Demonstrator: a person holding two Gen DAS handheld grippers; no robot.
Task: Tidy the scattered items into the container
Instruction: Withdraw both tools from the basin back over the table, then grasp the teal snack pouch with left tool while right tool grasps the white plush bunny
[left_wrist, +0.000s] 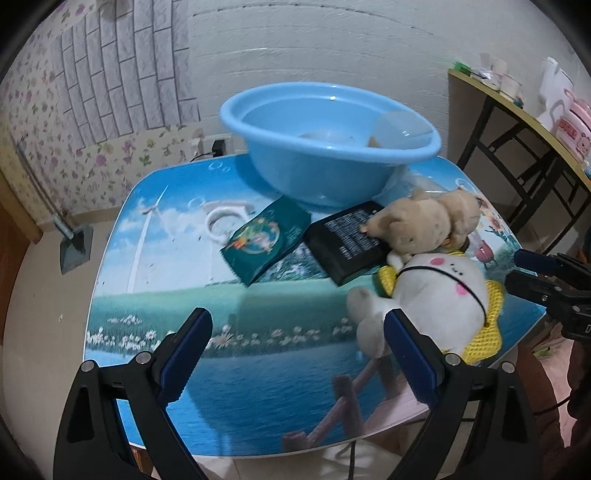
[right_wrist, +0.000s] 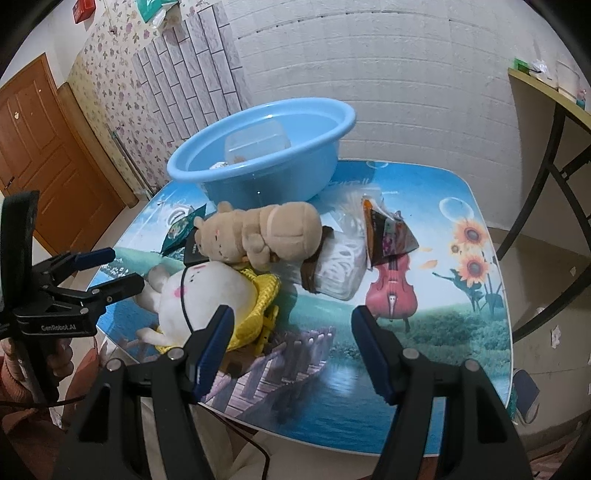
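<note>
Evidently sorting is underway: the blue basin (left_wrist: 325, 147) is sitting at the table's (left_wrist: 258, 354) far edge, already holding a clear box (right_wrist: 258, 144). Both the left gripper (left_wrist: 295, 354) and right gripper (right_wrist: 291, 350) are hovering released over the near edge. Next probably comes closing on the white plush (right_wrist: 207, 291), then the tan plush (right_wrist: 258, 232) and black box (left_wrist: 347, 240).

The bench (left_wrist: 258, 369) is printed with blue sky, blue water, green meadow, sunflowers and a red violin. A light blue basin (left_wrist: 325, 147) is seen at its far edge. A dark green packet (left_wrist: 266, 240) with a colourful round picture, a black box (left_wrist: 347, 240) with white print, a tan plush (right_wrist: 258, 232) and a white plush (right_wrist: 207, 295) with pink cheeks and yellow mesh are shown.
</note>
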